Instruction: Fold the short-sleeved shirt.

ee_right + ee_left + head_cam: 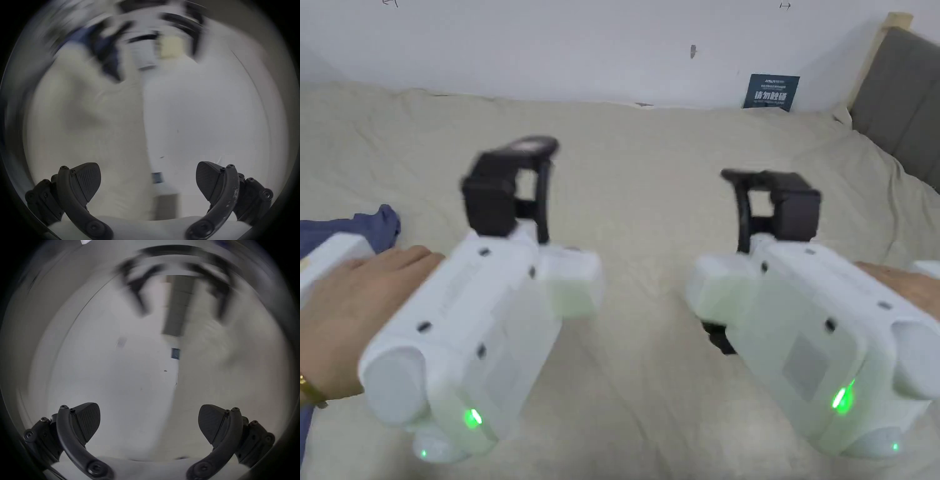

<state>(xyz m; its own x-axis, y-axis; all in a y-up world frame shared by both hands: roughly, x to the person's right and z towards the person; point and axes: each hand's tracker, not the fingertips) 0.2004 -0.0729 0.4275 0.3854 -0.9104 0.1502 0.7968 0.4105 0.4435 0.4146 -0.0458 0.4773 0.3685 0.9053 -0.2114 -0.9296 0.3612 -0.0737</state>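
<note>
A dark blue shirt (374, 226) lies bunched at the left edge of the bed in the head view, partly hidden behind a hand. In the right gripper view it is a blurred blue patch (108, 55). The left gripper (149, 423) is open, with nothing between its jaws. Its white body (469, 325) hovers over the sheet, just right of the shirt. The right gripper (148, 181) is also open and holds nothing. Its white body (819, 337) hangs over the right half of the bed. The two grippers face each other, apart.
A wrinkled beige sheet (650, 175) covers the bed. A grey headboard (903, 100) stands at the far right. A small blue sign (772, 92) leans on the white wall behind. Both gripper views are blurred.
</note>
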